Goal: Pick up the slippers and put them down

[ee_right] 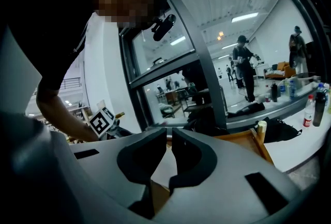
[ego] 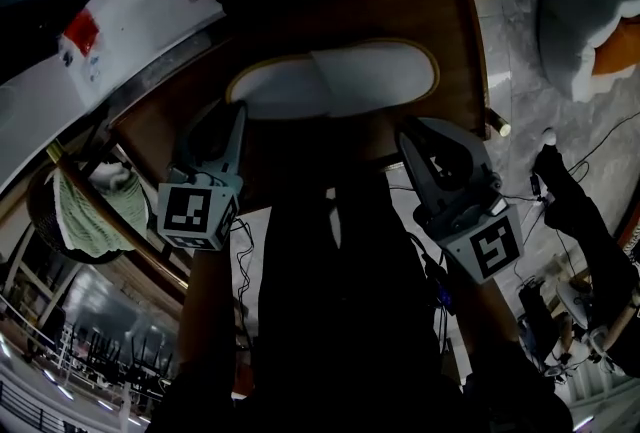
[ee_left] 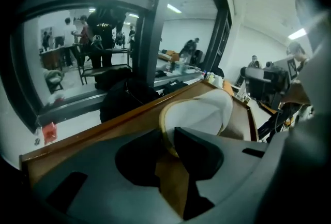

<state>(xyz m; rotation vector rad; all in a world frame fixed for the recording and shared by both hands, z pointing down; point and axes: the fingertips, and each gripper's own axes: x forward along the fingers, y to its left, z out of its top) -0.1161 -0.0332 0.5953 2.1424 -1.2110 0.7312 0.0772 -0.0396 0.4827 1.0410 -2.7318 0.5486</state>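
**A:** How are the hands set?

**B:** Both reach forward over the wooden tabletop (ego: pixel 430 16). The left gripper (ego: pixel 238 111) tips steeply down at the left end of the slippers (ego: pixel 370 71). The right gripper (ego: pixel 403 134) lies flatter, at their near right side.

**A:** Where do the slippers lie?

**B:** Flat and lengthwise across the middle of the tabletop, reading as one white shape.

**A:** And the jaws?

**B:** In the left gripper view they stand a little apart. The tan rim (ee_left: pixel 164 132) sits loosely in the gap, not squeezed. In the right gripper view they are clenched to a thin slit on white slipper fabric.

**A:** Does any view show something the others miss?

**B:** Only the head view shows both marker cubes (ego: pixel 197 213) and the slippers whole. Only the right gripper view shows the person's forearm (ee_right: pixel 62 112) and bottles (ee_right: pixel 313 106) on a ledge.
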